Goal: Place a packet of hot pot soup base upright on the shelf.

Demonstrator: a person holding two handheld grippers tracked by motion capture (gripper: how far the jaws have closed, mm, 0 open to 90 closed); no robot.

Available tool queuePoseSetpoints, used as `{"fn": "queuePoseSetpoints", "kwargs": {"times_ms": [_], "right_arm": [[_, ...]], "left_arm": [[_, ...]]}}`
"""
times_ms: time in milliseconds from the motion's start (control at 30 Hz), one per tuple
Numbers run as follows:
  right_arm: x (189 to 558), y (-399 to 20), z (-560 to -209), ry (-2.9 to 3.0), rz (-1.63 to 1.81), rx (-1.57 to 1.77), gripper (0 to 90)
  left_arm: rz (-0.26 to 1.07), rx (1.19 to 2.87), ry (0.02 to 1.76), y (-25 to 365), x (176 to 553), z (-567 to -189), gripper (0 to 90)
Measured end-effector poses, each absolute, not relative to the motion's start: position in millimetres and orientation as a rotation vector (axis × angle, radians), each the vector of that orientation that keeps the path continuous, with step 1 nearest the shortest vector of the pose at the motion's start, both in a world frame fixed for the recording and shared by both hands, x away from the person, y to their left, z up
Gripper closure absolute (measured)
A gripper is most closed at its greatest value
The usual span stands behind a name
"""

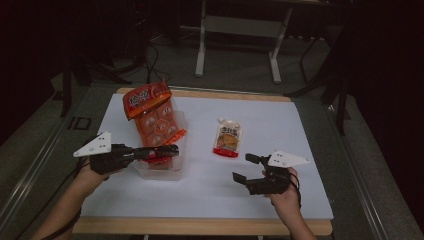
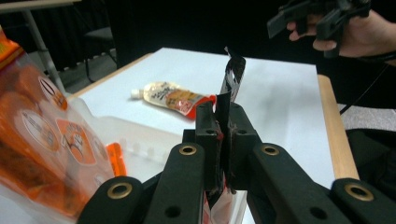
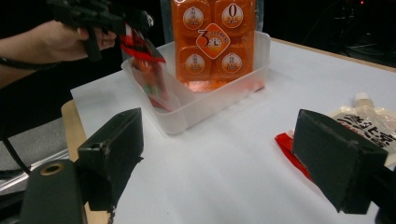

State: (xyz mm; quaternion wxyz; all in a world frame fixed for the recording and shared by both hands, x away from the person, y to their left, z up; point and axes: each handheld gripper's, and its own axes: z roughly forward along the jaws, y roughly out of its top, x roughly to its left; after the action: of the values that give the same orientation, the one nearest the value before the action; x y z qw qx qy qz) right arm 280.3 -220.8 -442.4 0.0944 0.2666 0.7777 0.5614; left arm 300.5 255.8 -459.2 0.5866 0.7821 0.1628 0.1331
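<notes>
My left gripper (image 1: 170, 150) is shut on the top edge of a small red packet (image 1: 156, 156), which hangs into a clear plastic container (image 1: 175, 172). In the left gripper view the jaws (image 2: 222, 114) pinch the packet's dark edge (image 2: 233, 74). A large orange bag of snacks (image 1: 152, 117) stands upright in the container's far part. A spouted pouch (image 1: 228, 138) lies flat on the white sheet to the right. My right gripper (image 1: 244, 167) is open and holds nothing, near the pouch's front; its pads (image 3: 112, 154) stand wide apart.
A white sheet (image 1: 260, 125) covers the wooden table (image 1: 200, 226). A metal frame (image 1: 237, 30) stands on the dark floor beyond the far edge. In the right gripper view the container (image 3: 210, 100) is ahead and the pouch (image 3: 369, 123) at the right.
</notes>
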Motion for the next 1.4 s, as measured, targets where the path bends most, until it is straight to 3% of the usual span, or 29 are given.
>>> {"fn": "queuePoseSetpoints", "kwargs": {"times_ms": [267,667,767,800,900,933,1000,1067,1100,1333,1400], "right_arm": [[281.5,-222.0,-444.1,2.320,1.650,0.777,17.8],[283.2,-221.4,-443.3,2.324,1.633,0.759,14.5],[282.9,-221.2,-440.4,2.308,1.603,0.734,13.4],[283.4,-221.1,-438.8,2.308,1.584,0.733,13.4],[283.5,-221.0,-437.4,2.319,1.582,0.750,13.3],[283.7,-220.7,-436.8,2.332,1.575,0.760,13.2],[283.8,-219.4,-436.2,2.342,1.543,0.778,11.4],[283.8,-219.4,-436.2,2.342,1.543,0.778,11.4],[284.8,-219.0,-436.9,2.337,1.550,0.781,11.1],[289.8,-219.8,-436.1,2.321,1.553,0.799,11.1],[293.5,-219.2,-435.0,2.317,1.545,0.804,11.1]], "left_arm": [[0.296,1.840,0.399,251.2,301.1,-475.1,85.7],[0.385,1.831,0.440,250.1,295.6,-473.2,78.5],[0.387,1.800,0.460,249.6,293.6,-466.8,70.8],[0.392,1.794,0.468,248.6,292.6,-463.8,59.8],[0.379,1.762,0.508,244.5,289.4,-454.4,49.6],[0.387,1.753,0.522,242.3,287.8,-451.9,37.5],[0.386,1.752,0.547,237.1,285.5,-448.3,27.4],[0.392,1.759,0.548,234.1,283.8,-447.3,24.5],[0.400,1.778,0.530,228.4,280.1,-447.0,17.0],[0.447,1.731,0.602,210.4,263.7,-446.0,2.2],[0.477,1.742,0.628,207.9,258.7,-446.2,2.1]]}}
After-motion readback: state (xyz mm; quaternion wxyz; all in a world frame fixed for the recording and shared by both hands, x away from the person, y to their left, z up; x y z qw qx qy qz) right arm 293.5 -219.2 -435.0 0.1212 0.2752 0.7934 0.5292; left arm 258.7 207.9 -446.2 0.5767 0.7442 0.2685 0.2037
